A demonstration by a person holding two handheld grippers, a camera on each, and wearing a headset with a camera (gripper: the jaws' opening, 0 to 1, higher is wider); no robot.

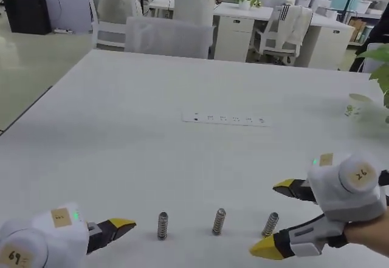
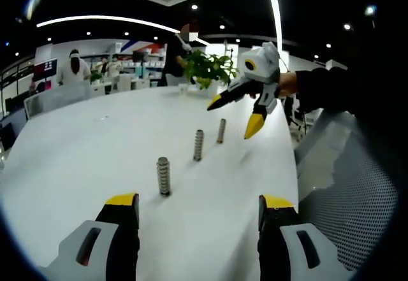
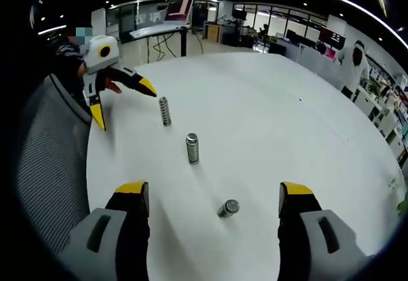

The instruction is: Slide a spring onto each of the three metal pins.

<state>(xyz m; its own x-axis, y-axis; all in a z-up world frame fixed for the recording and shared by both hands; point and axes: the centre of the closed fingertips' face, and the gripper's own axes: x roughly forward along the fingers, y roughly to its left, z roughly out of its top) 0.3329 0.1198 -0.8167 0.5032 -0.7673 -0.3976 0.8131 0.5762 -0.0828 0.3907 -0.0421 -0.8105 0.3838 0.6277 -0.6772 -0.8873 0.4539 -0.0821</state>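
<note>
Table [image 1: 152, 146]: a broad white top, smooth and matte. The three springs stand in a row near its front edge.
Left gripper [image 2: 199, 201]: a rounded white shell with a tan paper sticker and a small green light. It has black jaws with yellow wedge tips. The jaws are spread wide with nothing between them, and it sits low at the left of the head view, beside the row.
Left spring [image 1: 162, 225]: a tight grey metal coil, upright and cylindrical, just right of the left gripper's tip and clear of it.
Middle spring [image 1: 219, 221]: the same ribbed steel coil with a flat round top. In the head view it leans a little to the right.
Socket strip [image 1: 222, 119]: a long, thin white bar set flat at mid-table, with small dark marks along it.
Right spring [image 1: 270, 224]: a matching coil. In the right gripper view it lies in the gap between that gripper's jaws, touching neither.
Pins: the coils hide them, so I cannot tell pin from spring.
Right gripper [image 3: 213, 190]: a white shell with a round, hand-marked sticker, and grey-and-black jaws tipped in yellow. The jaws are wide apart and hold nothing.
Cup [image 1: 357, 105]: a pale, round cup with a green print, far right on the table.
</note>
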